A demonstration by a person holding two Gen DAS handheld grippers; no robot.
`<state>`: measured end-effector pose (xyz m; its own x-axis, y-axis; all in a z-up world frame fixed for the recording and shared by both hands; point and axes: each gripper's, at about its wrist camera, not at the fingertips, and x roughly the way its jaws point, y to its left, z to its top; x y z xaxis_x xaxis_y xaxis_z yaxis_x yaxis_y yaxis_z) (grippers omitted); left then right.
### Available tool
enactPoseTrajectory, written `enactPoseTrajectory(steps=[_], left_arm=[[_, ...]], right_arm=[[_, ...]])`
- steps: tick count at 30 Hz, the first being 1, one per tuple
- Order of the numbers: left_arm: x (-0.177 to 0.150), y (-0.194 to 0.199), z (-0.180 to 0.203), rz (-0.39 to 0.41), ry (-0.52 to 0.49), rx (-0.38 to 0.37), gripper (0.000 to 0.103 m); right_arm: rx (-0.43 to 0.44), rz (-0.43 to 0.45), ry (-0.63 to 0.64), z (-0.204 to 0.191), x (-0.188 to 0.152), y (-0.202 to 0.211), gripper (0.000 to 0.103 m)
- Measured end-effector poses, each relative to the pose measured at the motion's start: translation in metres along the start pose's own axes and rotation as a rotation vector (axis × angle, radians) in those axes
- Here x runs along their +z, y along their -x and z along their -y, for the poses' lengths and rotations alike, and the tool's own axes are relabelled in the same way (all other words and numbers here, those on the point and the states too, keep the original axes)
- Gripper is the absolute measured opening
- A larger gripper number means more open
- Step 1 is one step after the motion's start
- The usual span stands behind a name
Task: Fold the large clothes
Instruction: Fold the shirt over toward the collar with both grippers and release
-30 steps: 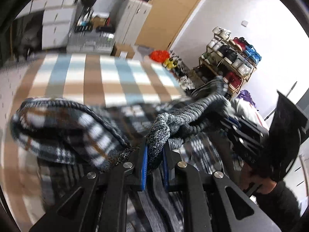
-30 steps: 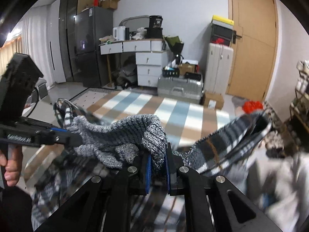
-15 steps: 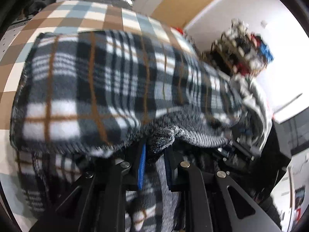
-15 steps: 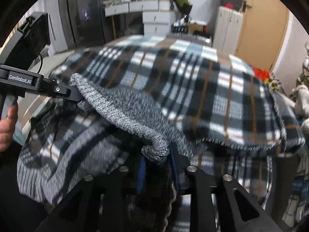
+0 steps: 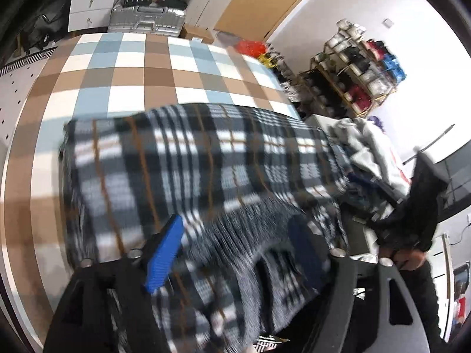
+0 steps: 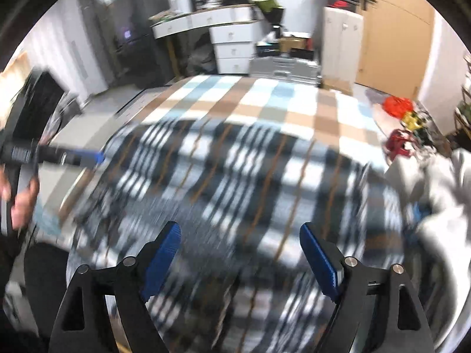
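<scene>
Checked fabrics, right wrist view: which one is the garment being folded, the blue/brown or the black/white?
The black-and-white plaid garment with thin brown lines, nearest the camera; the blue, brown and white checked cover lies flat beneath and beyond it.

Home: shoe rack (image 5: 357, 67), fridge (image 6: 129, 38)

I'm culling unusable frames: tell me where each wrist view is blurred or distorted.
Left wrist: plaid garment motion-smeared near the opening left gripper; checked cover sharper, fisheye-bowed. Right wrist: streaked throughout; opening right gripper crisp.
</scene>
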<state>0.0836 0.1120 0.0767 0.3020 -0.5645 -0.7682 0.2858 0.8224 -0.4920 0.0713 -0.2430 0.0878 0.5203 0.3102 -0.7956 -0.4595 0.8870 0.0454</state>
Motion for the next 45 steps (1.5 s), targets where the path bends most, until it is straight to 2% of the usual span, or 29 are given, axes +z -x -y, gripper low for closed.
enactPoseTrajectory(steps=[2,4,7,9,10,11,12,15,19,22,24,26,28,33,37,39,42,44,45], left_arm=[[0.014,-0.025,-0.012,-0.029,0.026,0.054,0.071],[0.022,-0.049,-0.032,-0.087,0.073,0.092,0.071],[0.018,-0.072,-0.069,-0.158,0.156,0.064,0.071],[0.018,-0.077,-0.082,-0.153,0.186,0.013,0.071],[0.020,-0.077,-0.087,-0.150,0.198,-0.013,0.071],[0.023,-0.078,-0.092,-0.164,0.209,-0.035,0.071],[0.025,-0.078,-0.093,-0.171,0.210,-0.045,0.071],[0.036,-0.082,-0.099,-0.188,0.175,-0.049,0.071],[0.050,-0.085,-0.093,-0.191,0.115,-0.011,0.071],[0.055,-0.083,-0.090,-0.162,0.097,0.006,0.071],[0.052,-0.080,-0.086,-0.162,0.092,0.027,0.071],[0.038,-0.071,-0.074,-0.174,0.062,0.076,0.071],[0.026,-0.061,-0.061,-0.181,0.016,0.107,0.071],[-0.043,-0.009,-0.030,-0.124,-0.097,0.164,0.071],[-0.088,0.011,-0.025,-0.097,-0.099,0.187,0.071],[-0.106,0.007,-0.026,-0.119,-0.089,0.186,0.071],[-0.127,-0.017,-0.024,-0.186,-0.048,0.184,0.071],[-0.140,-0.037,-0.018,-0.223,-0.040,0.210,0.071],[-0.136,-0.044,-0.013,-0.221,-0.043,0.226,0.071]], right_arm=[[-0.043,-0.026,-0.025,0.009,0.015,-0.014,0.084],[-0.050,-0.110,-0.068,0.026,0.030,-0.048,0.083],[-0.119,-0.277,-0.072,0.044,0.030,-0.105,0.083],[-0.113,-0.350,-0.084,0.053,0.012,-0.125,0.084],[-0.090,-0.396,-0.093,0.057,0.008,-0.140,0.086],[-0.087,-0.396,-0.088,0.055,-0.002,-0.141,0.091],[-0.081,-0.367,-0.068,0.053,0.000,-0.144,0.096],[-0.076,-0.335,-0.046,0.053,0.005,-0.152,0.100],[-0.068,-0.273,-0.036,0.058,0.016,-0.160,0.100],[-0.083,-0.225,-0.041,0.063,0.022,-0.164,0.100],[-0.103,-0.205,-0.035,0.060,0.024,-0.162,0.096],[-0.120,-0.166,-0.038,0.056,0.022,-0.148,0.088],[-0.115,-0.112,-0.055,0.047,0.018,-0.128,0.088],[0.020,0.143,-0.106,0.007,-0.015,-0.044,0.090],[0.106,0.245,-0.095,-0.038,-0.045,-0.004,0.090],[0.122,0.253,-0.064,-0.062,-0.057,-0.004,0.090],[0.097,0.206,-0.037,-0.084,-0.075,-0.019,0.090],[0.100,0.191,-0.048,-0.082,-0.081,-0.027,0.090],[0.095,0.169,-0.071,-0.080,-0.084,-0.034,0.090]])
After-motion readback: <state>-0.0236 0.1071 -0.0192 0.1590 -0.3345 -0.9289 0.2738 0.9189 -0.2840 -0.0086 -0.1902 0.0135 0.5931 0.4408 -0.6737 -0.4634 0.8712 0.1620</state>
